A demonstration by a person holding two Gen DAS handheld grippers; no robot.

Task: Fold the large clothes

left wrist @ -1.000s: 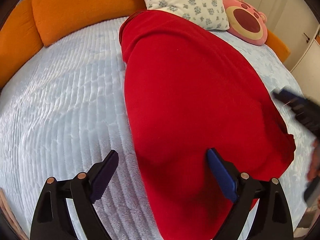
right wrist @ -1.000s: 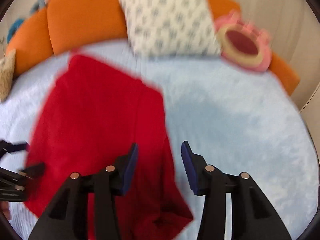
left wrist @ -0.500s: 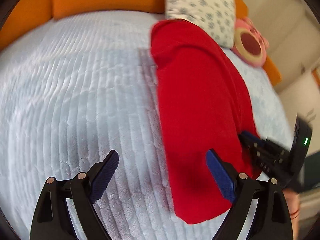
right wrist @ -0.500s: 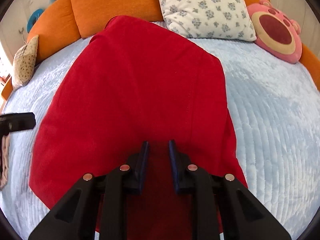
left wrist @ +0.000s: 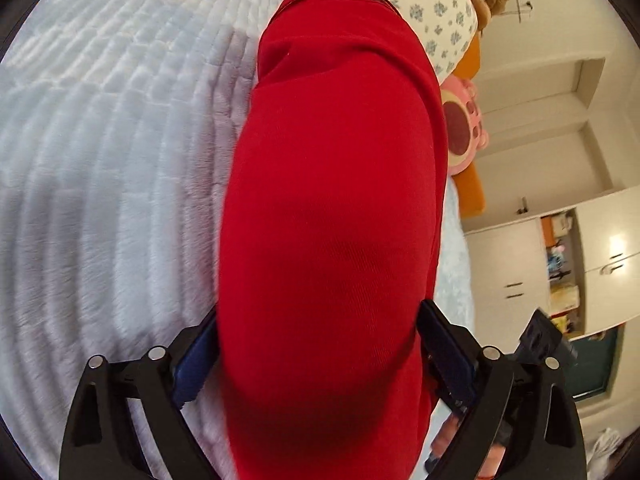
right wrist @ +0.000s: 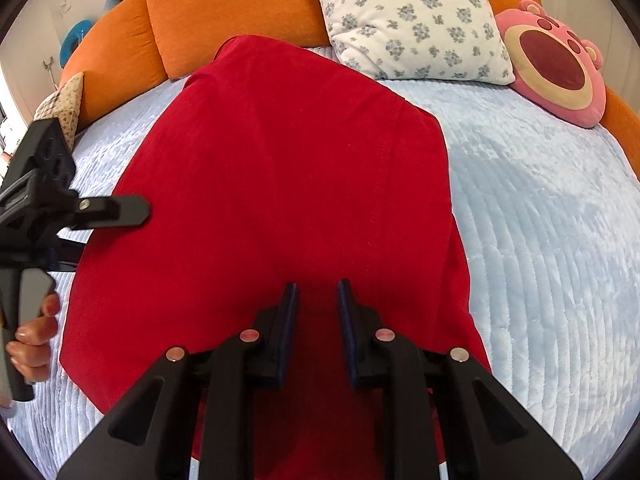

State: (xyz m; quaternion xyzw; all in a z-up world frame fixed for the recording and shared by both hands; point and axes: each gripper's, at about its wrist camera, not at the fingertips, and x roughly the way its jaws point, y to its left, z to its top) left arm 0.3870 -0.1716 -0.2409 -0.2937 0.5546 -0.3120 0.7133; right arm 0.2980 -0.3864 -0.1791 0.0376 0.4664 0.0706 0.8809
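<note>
Far left, a hand (right wrist: 34, 336) grips the handle of the left gripper (right wrist: 116, 226): jaws spread wide, just been opening more, straddling the near-left edge of the red garment (right wrist: 280, 184), pads not pressing it. Garment lies flat mid-bed on the pale blue bedspread (right wrist: 552, 232), far end reaching the orange bolster (right wrist: 224, 4). Right gripper (right wrist: 318, 312): narrow, pinched on the garment's near edge. Far right: floral pillow (right wrist: 408, 20), then pink bear cushion (right wrist: 556, 64).

Floral pillow (right wrist: 416, 20), pink bear cushion (right wrist: 556, 68)
</note>
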